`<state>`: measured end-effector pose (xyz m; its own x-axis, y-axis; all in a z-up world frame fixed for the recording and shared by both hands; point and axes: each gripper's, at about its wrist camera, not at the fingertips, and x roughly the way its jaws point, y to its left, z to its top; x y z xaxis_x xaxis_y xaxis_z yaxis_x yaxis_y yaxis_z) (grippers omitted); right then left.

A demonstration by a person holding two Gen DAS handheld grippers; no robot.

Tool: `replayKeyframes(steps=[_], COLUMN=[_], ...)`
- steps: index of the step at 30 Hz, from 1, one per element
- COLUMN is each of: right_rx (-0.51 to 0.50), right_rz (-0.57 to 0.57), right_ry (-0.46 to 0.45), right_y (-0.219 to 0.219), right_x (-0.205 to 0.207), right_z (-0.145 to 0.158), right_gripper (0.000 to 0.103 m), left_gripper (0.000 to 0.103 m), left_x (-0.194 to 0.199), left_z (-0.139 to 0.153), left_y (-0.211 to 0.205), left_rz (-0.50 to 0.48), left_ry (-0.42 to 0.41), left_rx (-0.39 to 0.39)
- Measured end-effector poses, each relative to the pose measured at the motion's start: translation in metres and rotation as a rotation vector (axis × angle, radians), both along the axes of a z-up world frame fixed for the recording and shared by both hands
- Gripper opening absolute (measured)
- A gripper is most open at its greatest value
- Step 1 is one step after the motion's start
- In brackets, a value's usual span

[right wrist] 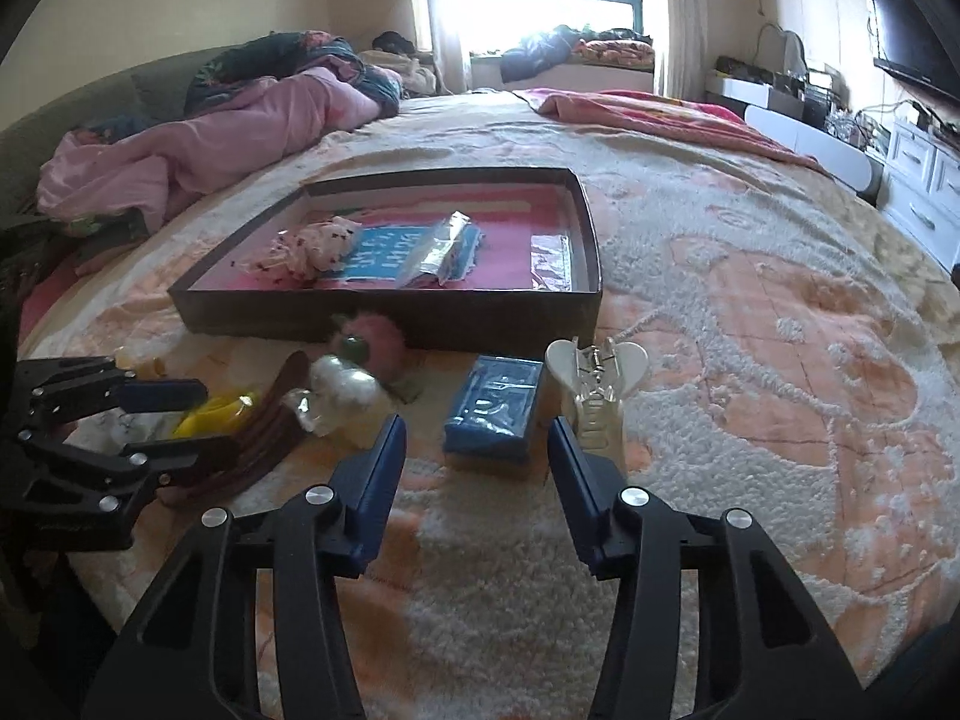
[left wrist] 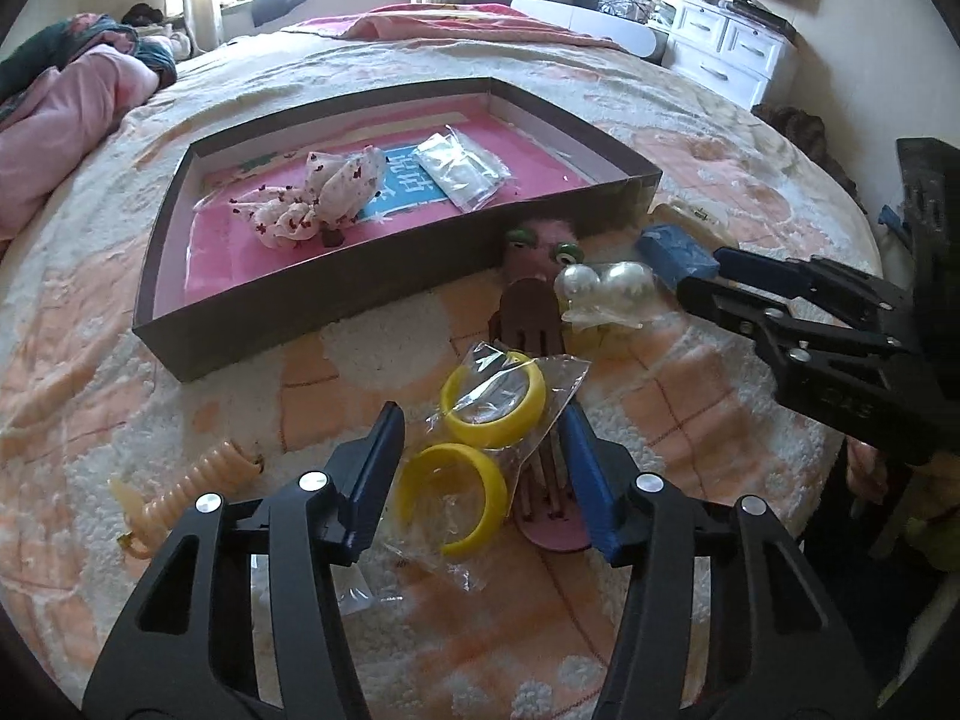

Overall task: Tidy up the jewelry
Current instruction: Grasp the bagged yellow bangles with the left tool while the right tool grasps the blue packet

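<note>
Jewelry lies scattered on the bed blanket [left wrist: 690, 138] in front of a shallow dark box [left wrist: 336, 300]. Left gripper [left wrist: 480, 438]: jaws partly open, straddling a clear bag with two yellow bangles [left wrist: 474, 456]; the right blue pad touches the bag's edge, the left pad stands just clear of it, so no firm hold is visible. Under the bag lies a brown-pink comb-like hair clip [left wrist: 531, 312]. Beyond it, a clear packet with two large pearls [left wrist: 606, 285], then a pink fuzzy piece with green beads [left wrist: 540, 240] against the box wall. A cream coiled hair tie [left wrist: 180, 486] rests on the blanket to the left of this gripper. Right gripper [right wrist: 477, 450]: jaws partly open, holding nothing, pointed at a blue packet [right wrist: 495, 411] that lies just ahead of and between the fingertips, not touched by either pad as far as can be told. Just right of the packet, a clear hair claw with a white heart-shaped top [right wrist: 597, 369], near the right finger. In the left wrist view the right gripper [left wrist: 705, 282] has its tips near the blue packet [left wrist: 675, 252]. Inside the box: a floral fabric scrunchie [left wrist: 318, 192], a clear plastic bag [left wrist: 462, 168], a blue card [left wrist: 402, 180] on the pink lining. Pink bedding [right wrist: 198, 156] is heaped at the far left of the bed.
</note>
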<state>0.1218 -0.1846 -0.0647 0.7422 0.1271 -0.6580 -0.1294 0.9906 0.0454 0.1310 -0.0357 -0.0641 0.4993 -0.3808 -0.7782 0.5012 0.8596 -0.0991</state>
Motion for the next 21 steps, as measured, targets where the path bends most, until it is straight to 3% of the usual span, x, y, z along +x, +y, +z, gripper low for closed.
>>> replayKeyframes(steps=[12, 14, 21], right_rx=[-0.016, -0.008, 0.052], right_rz=[-0.014, -0.027, -0.015], right_ry=[0.005, 0.02, 0.016], right_y=[0.005, 0.003, -0.005], right_x=[0.02, 0.024, 0.02], right_z=[-0.01, -0.014, -0.011], right_gripper=[0.045, 0.031, 0.031], left_gripper=[0.043, 0.043, 0.037], left_x=[0.01, 0.011, 0.006], left_z=[-0.007, -0.008, -0.006], left_y=[0.005, 0.005, 0.001], left_rz=[0.016, 0.02, 0.005], left_ry=[0.043, 0.046, 0.022], left_rx=[-0.049, -0.056, -0.039])
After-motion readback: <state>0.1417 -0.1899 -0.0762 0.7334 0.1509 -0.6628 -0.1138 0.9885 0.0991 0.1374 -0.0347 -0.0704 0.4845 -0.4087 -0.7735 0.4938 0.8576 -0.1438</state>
